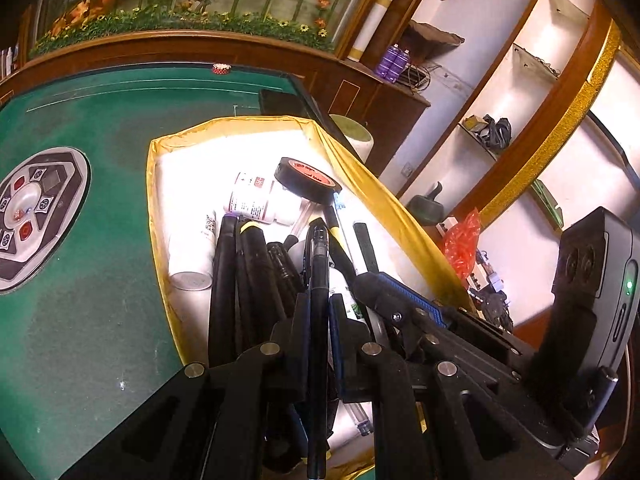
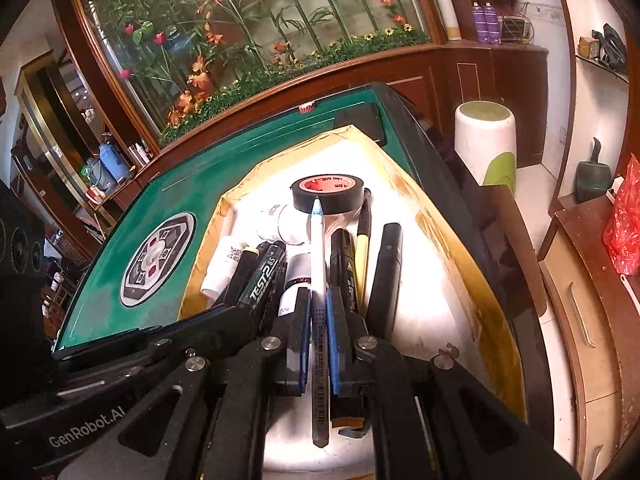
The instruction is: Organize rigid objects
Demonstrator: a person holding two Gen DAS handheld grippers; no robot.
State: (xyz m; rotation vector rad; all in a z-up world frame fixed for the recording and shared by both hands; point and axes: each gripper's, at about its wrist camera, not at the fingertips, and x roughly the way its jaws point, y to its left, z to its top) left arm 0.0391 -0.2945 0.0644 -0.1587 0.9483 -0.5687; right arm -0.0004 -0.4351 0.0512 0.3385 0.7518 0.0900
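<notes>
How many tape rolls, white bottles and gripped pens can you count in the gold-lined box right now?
Black tape roll with red core: 1
White plastic bottles: 3 visible
Gripped pens: 2, a slim black pen in the left gripper and a white pen in the right gripper
Total: 6

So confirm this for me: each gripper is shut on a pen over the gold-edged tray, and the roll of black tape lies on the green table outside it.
Wrong on the tape: the right wrist view shows the roll of black tape inside the gold-edged tray, not on the green table. Both the left gripper and right gripper do hold pens.
</notes>
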